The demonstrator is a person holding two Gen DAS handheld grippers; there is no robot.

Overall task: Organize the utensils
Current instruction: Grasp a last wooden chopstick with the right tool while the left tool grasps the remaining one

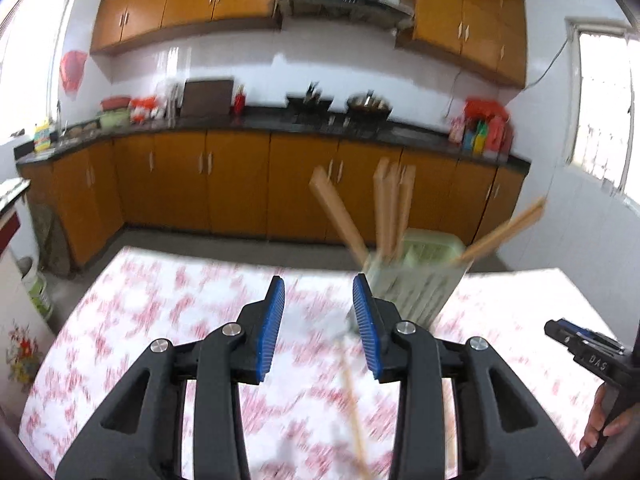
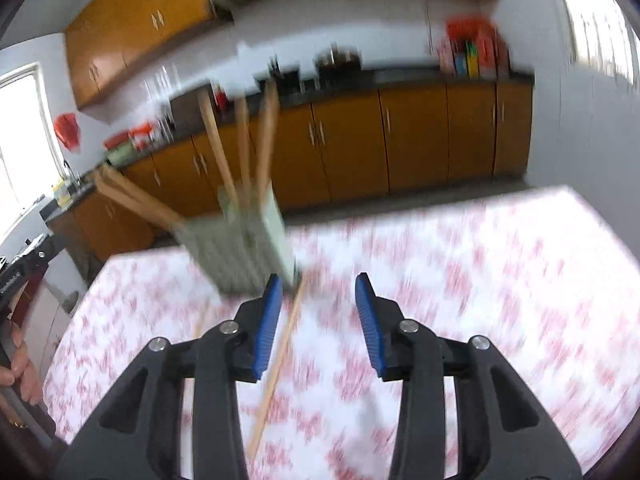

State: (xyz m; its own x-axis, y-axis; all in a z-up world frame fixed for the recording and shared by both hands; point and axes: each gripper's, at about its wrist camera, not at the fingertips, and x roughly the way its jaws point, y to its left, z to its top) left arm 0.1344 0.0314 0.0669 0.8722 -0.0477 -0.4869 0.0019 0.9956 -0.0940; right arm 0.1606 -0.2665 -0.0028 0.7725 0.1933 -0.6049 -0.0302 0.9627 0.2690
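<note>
A pale green slotted utensil holder stands on the table with several wooden chopsticks sticking up out of it; it also shows in the right wrist view. A loose wooden utensil lies flat on the cloth in front of the holder; in the right wrist view a chopstick lies there. My left gripper is open and empty, just left of the holder. My right gripper is open and empty, just right of the holder. Both views are motion-blurred.
The table carries a white cloth with red flowers. The right gripper's body shows at the right edge of the left wrist view. Orange kitchen cabinets and a dark counter stand beyond the table's far edge.
</note>
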